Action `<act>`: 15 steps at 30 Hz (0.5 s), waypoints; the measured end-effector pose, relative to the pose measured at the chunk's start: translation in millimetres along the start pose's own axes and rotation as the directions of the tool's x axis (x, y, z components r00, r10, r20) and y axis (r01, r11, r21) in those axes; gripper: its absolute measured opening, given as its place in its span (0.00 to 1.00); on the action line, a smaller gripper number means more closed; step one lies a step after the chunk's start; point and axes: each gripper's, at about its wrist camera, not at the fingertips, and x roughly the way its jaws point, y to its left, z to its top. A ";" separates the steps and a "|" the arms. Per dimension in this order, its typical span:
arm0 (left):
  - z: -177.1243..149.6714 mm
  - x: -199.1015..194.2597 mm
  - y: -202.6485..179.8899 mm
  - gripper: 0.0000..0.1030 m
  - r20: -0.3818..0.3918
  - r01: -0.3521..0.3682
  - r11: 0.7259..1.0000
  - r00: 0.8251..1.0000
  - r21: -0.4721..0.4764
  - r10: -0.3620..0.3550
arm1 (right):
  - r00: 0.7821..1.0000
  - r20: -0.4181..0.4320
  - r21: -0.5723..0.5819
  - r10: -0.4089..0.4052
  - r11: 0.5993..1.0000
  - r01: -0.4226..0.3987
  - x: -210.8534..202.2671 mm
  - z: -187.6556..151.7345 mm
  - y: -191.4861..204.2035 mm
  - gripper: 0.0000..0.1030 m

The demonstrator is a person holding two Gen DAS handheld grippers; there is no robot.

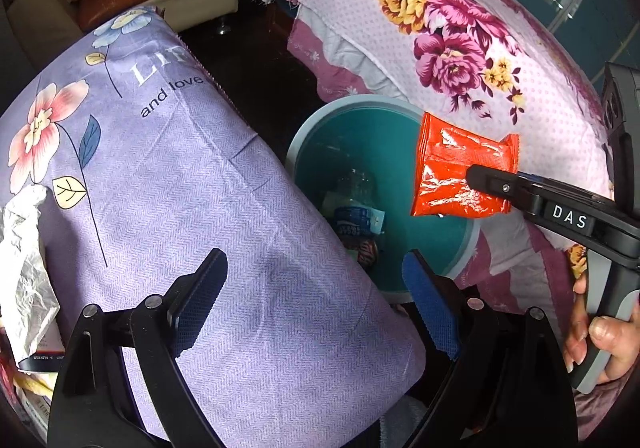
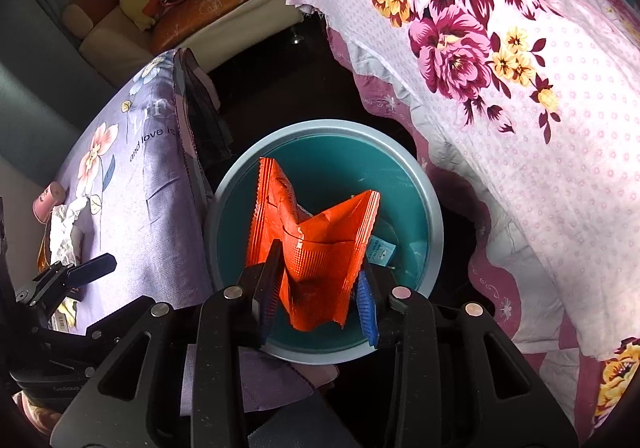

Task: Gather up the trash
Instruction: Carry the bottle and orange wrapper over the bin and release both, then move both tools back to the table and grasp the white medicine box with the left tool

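Already a bottle (image 1: 356,203) lies in the bin (image 2: 434,224); my right gripper (image 2: 320,288) grips a wrapper (image 2: 316,240) above it, left gripper (image 1: 316,300) gapes empty — crumpled paper (image 1: 24,268) waits at the cloth's (image 1: 180,167) left edge.

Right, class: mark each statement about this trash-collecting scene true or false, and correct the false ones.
1. The right gripper has an orange-red snack wrapper between its jaws. True.
2. The wrapper is above the teal bin. True.
3. The bin is empty. False: a clear plastic bottle lies inside.
4. The left gripper holds crumpled white paper. False: its jaws are open and empty; the paper lies on the lilac floral cloth.
5. The cloth beside the bin is plain green. False: lilac with flowers.
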 end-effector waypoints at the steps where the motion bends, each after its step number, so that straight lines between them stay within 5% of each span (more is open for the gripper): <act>1: -1.9 -2.3 4.0 0.87 0.002 0.002 1.000 1.000 -0.010 -0.002 | 1.000 -0.008 -0.001 0.004 1.000 -0.004 1.1 -0.5 2.7 0.47; 7: -13.5 -17.1 29.5 0.87 0.018 0.012 0.997 1.000 -0.071 -0.010 | 1.000 -0.014 -0.029 0.003 1.000 -0.003 -0.8 -3.7 23.6 0.63; 15: -39.6 -44.1 67.1 0.87 0.045 0.003 0.990 0.999 -0.141 0.003 | 1.000 -0.022 -0.098 -0.003 0.995 0.001 -7.3 -8.0 62.0 0.71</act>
